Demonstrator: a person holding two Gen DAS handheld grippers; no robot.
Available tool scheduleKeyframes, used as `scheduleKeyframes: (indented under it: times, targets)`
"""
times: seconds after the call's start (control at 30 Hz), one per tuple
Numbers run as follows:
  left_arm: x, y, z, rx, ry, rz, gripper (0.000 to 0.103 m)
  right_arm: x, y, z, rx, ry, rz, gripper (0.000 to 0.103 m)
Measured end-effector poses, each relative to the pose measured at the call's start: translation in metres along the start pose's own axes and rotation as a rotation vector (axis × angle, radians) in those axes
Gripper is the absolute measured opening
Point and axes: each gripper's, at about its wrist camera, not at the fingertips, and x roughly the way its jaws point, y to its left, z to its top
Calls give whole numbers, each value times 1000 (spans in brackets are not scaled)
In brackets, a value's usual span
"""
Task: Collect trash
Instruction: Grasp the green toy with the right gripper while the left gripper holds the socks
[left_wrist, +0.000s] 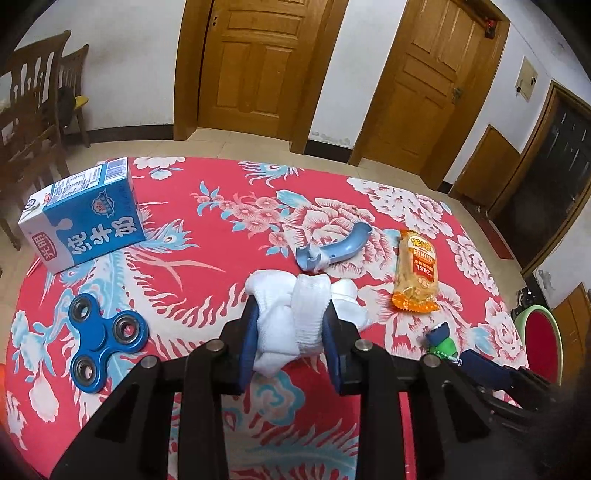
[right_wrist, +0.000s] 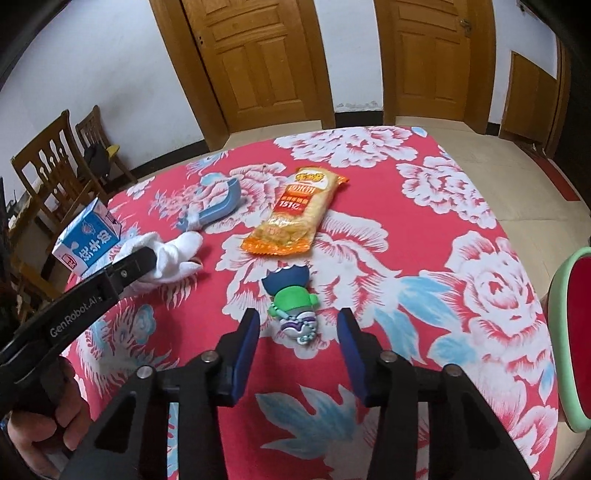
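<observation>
My left gripper (left_wrist: 291, 321) is shut on a crumpled white sock (left_wrist: 303, 314), also seen in the right wrist view (right_wrist: 170, 258), low over the red floral tablecloth (left_wrist: 207, 236). My right gripper (right_wrist: 299, 325) is open, its fingers on either side of a small green and blue toy figure (right_wrist: 293, 299), which also shows in the left wrist view (left_wrist: 441, 341). An orange snack packet (right_wrist: 295, 214) lies beyond the toy, also in the left wrist view (left_wrist: 417, 269). A blue milk carton (left_wrist: 85, 214) stands at the far left, also in the right wrist view (right_wrist: 88, 240).
A blue fidget spinner (left_wrist: 101, 339) lies at the near left. A light blue plastic handle (left_wrist: 336, 247) lies behind the sock. A red bin with a green rim (right_wrist: 572, 343) stands off the table's right edge. Wooden chairs (right_wrist: 62, 170) stand at the left, doors behind.
</observation>
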Motion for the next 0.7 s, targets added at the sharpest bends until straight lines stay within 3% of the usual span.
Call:
scheduleKeyframes:
  times: [0.2, 0.7]
  targets:
    - [0, -1, 0, 2, -2, 2, 32, 3, 4, -3, -26, -7, -12, 23]
    - [-4, -7, -1, 25, -30, 2, 32, -49, -23, -22, 69, -113, -22, 23]
